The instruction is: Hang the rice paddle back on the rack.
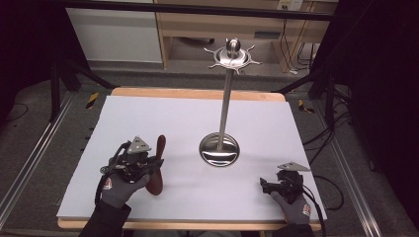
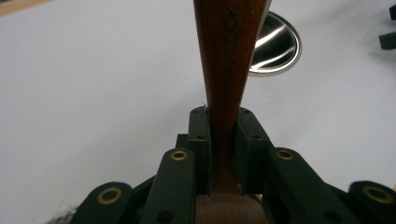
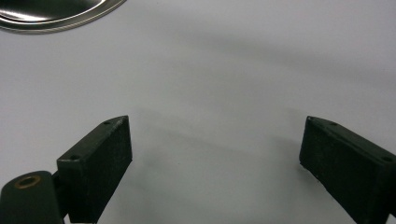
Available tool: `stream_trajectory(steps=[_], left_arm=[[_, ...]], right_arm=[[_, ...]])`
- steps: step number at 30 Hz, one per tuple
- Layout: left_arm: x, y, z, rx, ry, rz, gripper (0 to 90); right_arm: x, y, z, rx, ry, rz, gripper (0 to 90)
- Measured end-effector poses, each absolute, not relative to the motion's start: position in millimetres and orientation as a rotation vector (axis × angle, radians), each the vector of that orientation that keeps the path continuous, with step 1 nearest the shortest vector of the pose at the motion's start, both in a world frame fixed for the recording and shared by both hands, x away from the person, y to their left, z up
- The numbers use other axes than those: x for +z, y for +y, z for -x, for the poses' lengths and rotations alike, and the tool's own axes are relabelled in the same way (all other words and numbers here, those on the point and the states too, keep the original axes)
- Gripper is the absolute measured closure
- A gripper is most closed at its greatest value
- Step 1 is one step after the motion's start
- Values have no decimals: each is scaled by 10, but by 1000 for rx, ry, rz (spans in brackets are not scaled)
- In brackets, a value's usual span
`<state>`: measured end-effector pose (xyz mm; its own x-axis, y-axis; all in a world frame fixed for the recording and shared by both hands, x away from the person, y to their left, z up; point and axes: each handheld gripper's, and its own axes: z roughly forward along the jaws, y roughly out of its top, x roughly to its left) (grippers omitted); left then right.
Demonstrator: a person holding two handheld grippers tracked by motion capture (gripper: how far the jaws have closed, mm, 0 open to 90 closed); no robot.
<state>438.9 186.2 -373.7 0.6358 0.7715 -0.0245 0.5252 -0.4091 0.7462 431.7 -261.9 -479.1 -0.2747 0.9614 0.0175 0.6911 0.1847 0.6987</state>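
Wooden spoon point(image 1: 157, 168) clamped in left hand-held gripper point(image 1: 150, 167), lifted; next likely hanging it on steel rack point(image 1: 226, 98); right hand-held gripper point(image 1: 263, 185) rests apart.

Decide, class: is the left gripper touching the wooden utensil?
Touching. In the left gripper view, the left gripper has both black pads pressed against the narrow neck of the wooden utensil, with no gap on either side.

— What is the utensil point(image 2: 229, 65) made of?
— Reddish-brown wood, smooth with a soft sheen, letters pressed into it.
— And the stand point(image 1: 220, 148)?
— Polished metal, mirror-bright at its dished base.
— The table top point(image 1: 163, 118)?
— A matt white sheet, smooth, with a pale wooden edge.
— The left gripper point(image 2: 223, 140) pads?
— Matt black, finely grained, with brass-coloured rivets.
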Motion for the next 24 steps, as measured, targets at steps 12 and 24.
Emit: stream_trajectory(steps=[12, 24], left_arm=[[-3564, 1878, -4398, 449, 992, -1997, 778], [-3461, 1842, -4407, 457, 953, -1934, 778]], right_arm=[[-4791, -2620, -4318, 850, 2036, -1550, 97], [-4790, -2630, -4321, 853, 2042, -1543, 97]])
